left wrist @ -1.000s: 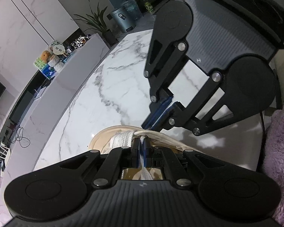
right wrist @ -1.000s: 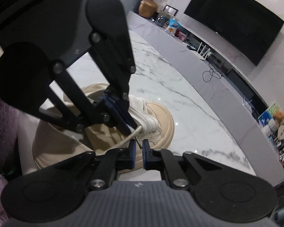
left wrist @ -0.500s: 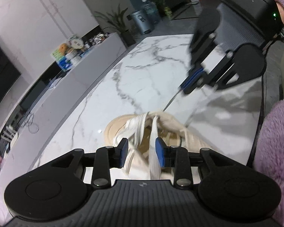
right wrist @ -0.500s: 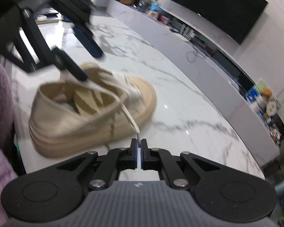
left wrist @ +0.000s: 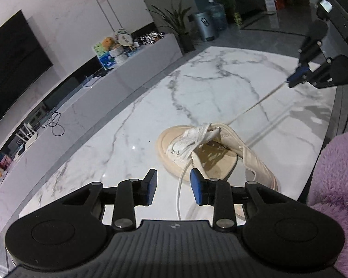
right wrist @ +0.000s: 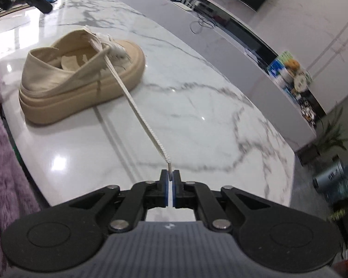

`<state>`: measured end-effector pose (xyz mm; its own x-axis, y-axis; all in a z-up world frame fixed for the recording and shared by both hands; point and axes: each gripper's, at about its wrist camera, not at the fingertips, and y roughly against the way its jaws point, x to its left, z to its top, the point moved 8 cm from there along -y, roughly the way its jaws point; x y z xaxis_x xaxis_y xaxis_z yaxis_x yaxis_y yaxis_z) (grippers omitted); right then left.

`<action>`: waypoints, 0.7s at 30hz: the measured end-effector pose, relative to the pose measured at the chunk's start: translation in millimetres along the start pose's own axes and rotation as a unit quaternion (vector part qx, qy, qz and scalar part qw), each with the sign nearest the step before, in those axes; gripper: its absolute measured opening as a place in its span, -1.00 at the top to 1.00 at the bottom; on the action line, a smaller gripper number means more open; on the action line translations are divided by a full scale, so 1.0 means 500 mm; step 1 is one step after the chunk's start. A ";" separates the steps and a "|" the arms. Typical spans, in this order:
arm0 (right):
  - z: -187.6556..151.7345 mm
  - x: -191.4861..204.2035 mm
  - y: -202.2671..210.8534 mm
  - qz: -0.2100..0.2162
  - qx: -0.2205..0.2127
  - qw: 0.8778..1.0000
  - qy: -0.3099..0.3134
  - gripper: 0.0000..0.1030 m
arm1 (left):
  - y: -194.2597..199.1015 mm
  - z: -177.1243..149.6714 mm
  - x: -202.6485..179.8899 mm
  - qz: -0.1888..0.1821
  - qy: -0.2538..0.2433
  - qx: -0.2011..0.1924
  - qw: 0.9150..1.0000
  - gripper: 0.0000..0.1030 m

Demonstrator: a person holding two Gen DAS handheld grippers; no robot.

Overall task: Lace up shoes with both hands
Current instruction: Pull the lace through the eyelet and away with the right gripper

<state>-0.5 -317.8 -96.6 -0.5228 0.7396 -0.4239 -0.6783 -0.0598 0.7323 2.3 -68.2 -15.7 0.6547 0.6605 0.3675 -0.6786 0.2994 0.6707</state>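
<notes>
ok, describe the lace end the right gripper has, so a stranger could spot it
On the marble table sits a beige shoe. Two lace ends leave it: the taut lace end runs straight to the shut right gripper; the slack lace end droops between the open left gripper.

Glossy veined marble table [right wrist: 197, 106]; matt beige canvas shoe [right wrist: 81, 78]; woven white lace [right wrist: 139, 113]; fluffy purple sleeve [left wrist: 336, 185]

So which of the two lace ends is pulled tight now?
The lace end pinched by the right gripper runs straight from the shoe. The other lace end hangs slack between the left gripper's open fingers.
</notes>
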 end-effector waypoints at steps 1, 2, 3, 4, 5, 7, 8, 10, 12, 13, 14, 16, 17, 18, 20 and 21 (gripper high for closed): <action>-0.005 -0.002 0.004 -0.003 0.003 1.000 -0.003 0.93 | 0.007 0.001 0.001 0.002 0.003 -0.002 1.000 0.43; -0.010 -0.005 0.008 -0.005 0.006 1.000 -0.007 0.93 | 0.014 0.002 0.002 0.002 0.006 -0.004 1.000 0.43; -0.016 -0.008 0.016 -0.008 0.008 1.000 -0.010 0.93 | 0.020 0.003 0.004 0.003 0.010 -0.005 1.000 0.43; -0.019 -0.009 0.020 -0.010 0.010 1.000 -0.012 0.93 | 0.027 0.003 0.005 0.004 0.014 -0.005 1.000 0.43; -0.022 -0.010 0.023 -0.012 0.012 1.000 -0.014 0.93 | 0.033 0.003 0.007 0.005 0.020 -0.004 1.000 0.43; -0.027 -0.011 0.033 -0.012 0.012 1.000 -0.019 0.93 | 0.043 0.003 0.012 0.002 0.038 -0.003 0.999 0.43; -0.026 -0.010 0.038 -0.009 0.009 1.000 -0.026 0.93 | 0.048 0.003 0.015 0.000 0.051 -0.003 0.999 0.43; -0.018 -0.006 0.049 -0.009 0.000 0.999 -0.038 0.89 | 0.059 0.006 0.019 -0.003 0.077 -0.008 0.997 0.39; -0.001 -0.004 0.063 -0.012 -0.015 0.998 -0.053 0.83 | 0.071 0.010 0.022 0.005 0.098 -0.019 0.995 0.24; 0.008 -0.003 0.071 -0.014 -0.021 0.998 -0.062 0.75 | 0.077 0.012 0.023 0.010 0.108 -0.024 0.994 0.15; 0.020 -0.002 0.080 -0.016 -0.030 0.997 -0.072 0.53 | 0.083 0.013 0.024 0.015 0.117 -0.030 0.993 0.10; 0.048 0.000 0.100 -0.018 -0.050 0.993 -0.103 0.43 | 0.097 0.016 0.026 0.021 0.142 -0.039 0.989 0.06; 0.062 0.000 0.108 -0.017 -0.059 0.991 -0.119 0.43 | 0.104 0.017 0.027 0.024 0.155 -0.043 0.987 0.00; 0.076 0.000 0.117 -0.017 -0.067 0.988 -0.136 0.42 | 0.110 0.018 0.027 0.025 0.168 -0.048 0.984 -0.04; 0.102 0.004 0.135 -0.007 -0.083 0.980 -0.182 0.24 | 0.124 0.020 0.026 0.027 0.193 -0.057 0.979 -0.18; 0.116 0.009 0.143 -0.001 -0.090 0.974 -0.207 0.08 | 0.130 0.019 0.025 0.030 0.205 -0.062 0.976 -0.21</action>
<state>-21.5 -279.8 -15.5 -0.2949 0.9442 -0.1466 -0.7781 -0.1483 0.6103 -30.5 -46.9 38.7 0.4420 0.8917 0.0979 -0.7631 0.3163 0.5636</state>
